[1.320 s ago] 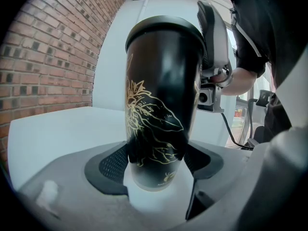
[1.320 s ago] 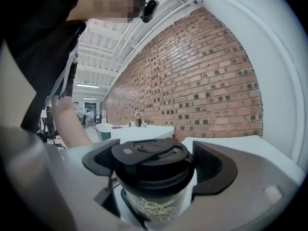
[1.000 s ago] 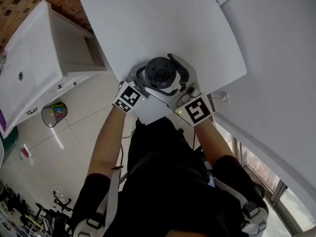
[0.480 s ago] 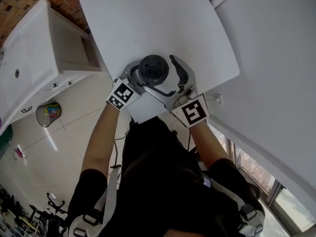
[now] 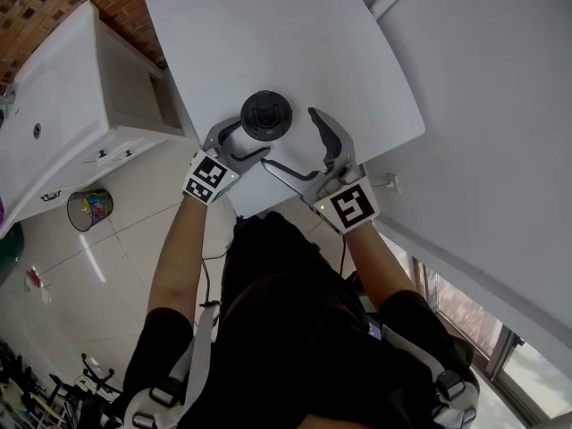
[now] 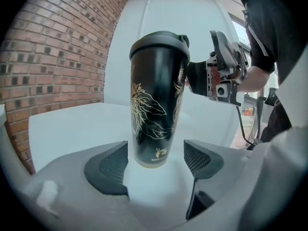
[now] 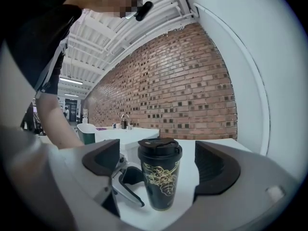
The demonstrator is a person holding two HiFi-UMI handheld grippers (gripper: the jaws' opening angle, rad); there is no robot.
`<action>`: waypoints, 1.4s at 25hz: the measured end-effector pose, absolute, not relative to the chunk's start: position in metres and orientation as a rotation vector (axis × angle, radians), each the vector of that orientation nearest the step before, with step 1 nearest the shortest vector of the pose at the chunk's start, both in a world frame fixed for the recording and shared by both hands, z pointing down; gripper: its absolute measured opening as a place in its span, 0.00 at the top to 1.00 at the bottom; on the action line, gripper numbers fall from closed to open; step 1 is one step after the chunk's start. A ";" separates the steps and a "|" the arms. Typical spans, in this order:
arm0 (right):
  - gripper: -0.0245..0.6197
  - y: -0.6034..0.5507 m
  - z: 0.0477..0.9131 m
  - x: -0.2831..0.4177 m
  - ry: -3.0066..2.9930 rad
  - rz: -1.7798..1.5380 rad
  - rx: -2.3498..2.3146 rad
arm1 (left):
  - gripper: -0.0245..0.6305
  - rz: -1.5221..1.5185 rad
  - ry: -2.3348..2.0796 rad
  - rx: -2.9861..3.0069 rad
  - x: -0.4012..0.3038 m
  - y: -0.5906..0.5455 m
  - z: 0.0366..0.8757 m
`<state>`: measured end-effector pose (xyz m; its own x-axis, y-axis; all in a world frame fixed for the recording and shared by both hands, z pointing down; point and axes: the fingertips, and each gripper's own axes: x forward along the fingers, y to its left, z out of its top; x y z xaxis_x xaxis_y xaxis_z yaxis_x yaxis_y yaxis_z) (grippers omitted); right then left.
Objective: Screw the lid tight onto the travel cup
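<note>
Standing upright on the white tabletop (image 5: pixel 357 52), the travel cup (image 5: pixel 265 114) is black with a gold flower drawing on its side, and its dark lid (image 6: pixel 160 41) sits on top of it with a small flap at one edge. In the head view the cup is near the edge of the tabletop that is closest to the person, and both grippers reach toward it from that side. The left gripper (image 5: pixel 243 141) has its jaws spread wide. In the left gripper view the foot of the cup stands just at the tips of the two dark pads (image 6: pixel 108 165), between them, but neither pad presses on it, so this gripper holds nothing. The right gripper (image 5: pixel 293 141) is beside the cup and a little apart from it; its jaws are also far apart and grip nothing — in the right gripper view the cup stands free some way beyond the pads, with one jaw of the left gripper just beside its base. A brick wall (image 6: pixel 57 47) is behind the tabletop, a white cabinet (image 5: pixel 63 114) stands at the left, and a small bin (image 5: pixel 89 208) is on the tiled floor (image 5: pixel 107 266) near it.
</note>
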<state>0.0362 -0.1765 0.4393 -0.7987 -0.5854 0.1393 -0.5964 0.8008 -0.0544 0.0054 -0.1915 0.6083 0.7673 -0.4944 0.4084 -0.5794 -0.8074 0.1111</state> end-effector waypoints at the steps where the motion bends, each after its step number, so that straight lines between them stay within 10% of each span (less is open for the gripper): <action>1: 0.23 -0.172 0.439 0.036 -2.877 0.141 0.935 | 0.40 0.537 -0.854 2.712 0.003 -0.186 0.609; 15: 0.35 -0.104 0.429 0.044 -2.846 0.085 1.012 | 0.42 0.115 -1.044 2.546 -0.042 -0.114 0.529; 19: 0.48 -0.068 0.418 0.041 -2.823 0.076 1.106 | 0.96 0.102 -1.106 2.545 -0.067 -0.079 0.508; 25: 0.56 -0.016 0.400 0.022 -2.834 0.029 1.171 | 0.96 0.004 -1.062 2.598 -0.092 -0.032 0.464; 29: 0.95 0.014 0.381 0.018 -2.813 0.002 1.251 | 0.96 -0.033 -1.053 2.661 -0.100 -0.006 0.433; 35: 0.96 0.044 0.373 0.024 -2.791 -0.007 1.292 | 0.96 -0.077 -1.026 2.724 -0.104 0.025 0.400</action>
<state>0.0241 0.0440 0.3733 -0.6453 -0.7617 0.0582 -0.7614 0.6475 0.0322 -0.1036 0.0250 0.4005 0.7535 -0.6567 0.0313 -0.6446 -0.7286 0.2315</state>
